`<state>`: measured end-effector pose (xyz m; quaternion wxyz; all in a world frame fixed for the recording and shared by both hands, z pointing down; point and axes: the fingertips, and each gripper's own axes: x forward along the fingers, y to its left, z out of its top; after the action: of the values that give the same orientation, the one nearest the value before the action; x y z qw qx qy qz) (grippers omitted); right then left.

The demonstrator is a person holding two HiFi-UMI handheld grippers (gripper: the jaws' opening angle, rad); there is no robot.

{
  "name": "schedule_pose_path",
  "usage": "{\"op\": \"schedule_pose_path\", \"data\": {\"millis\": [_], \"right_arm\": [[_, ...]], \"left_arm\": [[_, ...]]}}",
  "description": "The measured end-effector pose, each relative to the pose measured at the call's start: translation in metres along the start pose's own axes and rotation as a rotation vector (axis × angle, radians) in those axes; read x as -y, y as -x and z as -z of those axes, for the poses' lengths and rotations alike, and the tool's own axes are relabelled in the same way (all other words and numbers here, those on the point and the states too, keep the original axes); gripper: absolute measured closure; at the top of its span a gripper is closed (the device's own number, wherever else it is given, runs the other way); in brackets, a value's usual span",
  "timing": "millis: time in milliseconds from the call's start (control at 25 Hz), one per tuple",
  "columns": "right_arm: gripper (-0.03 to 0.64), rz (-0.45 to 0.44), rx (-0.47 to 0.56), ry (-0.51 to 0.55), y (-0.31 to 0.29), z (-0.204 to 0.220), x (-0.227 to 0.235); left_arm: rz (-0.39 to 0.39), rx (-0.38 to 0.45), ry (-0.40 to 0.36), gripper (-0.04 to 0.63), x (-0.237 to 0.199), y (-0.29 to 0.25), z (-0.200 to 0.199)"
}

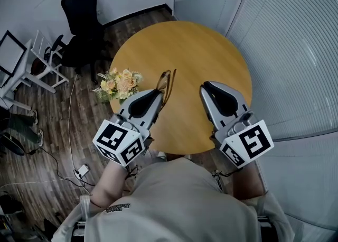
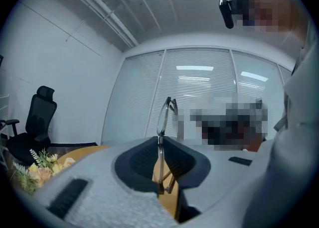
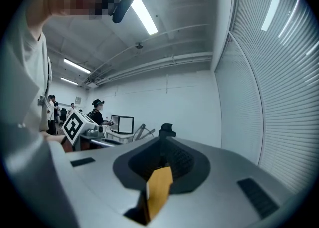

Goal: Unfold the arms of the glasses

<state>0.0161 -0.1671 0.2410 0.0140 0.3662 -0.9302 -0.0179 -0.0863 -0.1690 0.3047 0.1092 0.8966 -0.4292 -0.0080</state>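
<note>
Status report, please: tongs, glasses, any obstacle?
Left tongs shut on glasses, above table. Right tongs shut, empty. Flowers at table edge, clear of work.

Left gripper (image 1: pixel 157 94) reaching in over the near left edge of the table (image 1: pixel 190 50), jaws pinching the glasses (image 1: pixel 166 83), which are sticking out past the tips. Right gripper (image 1: pixel 207 86) hovering over the near right edge, jaws pressing together on nothing. Both pointing away from the torso, roughly parallel, apart.
</note>
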Motion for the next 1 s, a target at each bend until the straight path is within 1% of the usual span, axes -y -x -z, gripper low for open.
{"op": "schedule_pose_path", "data": {"millis": [200, 400, 640, 840, 1000], "right_arm": [[0.578, -0.062, 0.033, 0.003, -0.018, -0.022, -0.009], [0.578, -0.068, 0.027, 0.044, -0.029, -0.028, -0.012], [0.578, -0.058, 0.005, 0.045, -0.037, -0.023, -0.01], [0.578, -0.043, -0.006, 0.037, -0.034, -0.019, -0.009], [0.578, -0.034, -0.007, 0.026, -0.025, -0.012, -0.004]], "left_arm": [[0.034, -0.017, -0.022, 0.548, 0.011, -0.003, 0.001], [0.053, -0.038, -0.052, 0.548, 0.023, -0.005, 0.003], [0.079, -0.047, -0.088, 0.548, 0.031, -0.01, 0.003], [0.072, -0.04, -0.07, 0.548, 0.029, -0.007, 0.003], [0.031, -0.018, -0.058, 0.548, 0.02, -0.007, 0.002]]}}
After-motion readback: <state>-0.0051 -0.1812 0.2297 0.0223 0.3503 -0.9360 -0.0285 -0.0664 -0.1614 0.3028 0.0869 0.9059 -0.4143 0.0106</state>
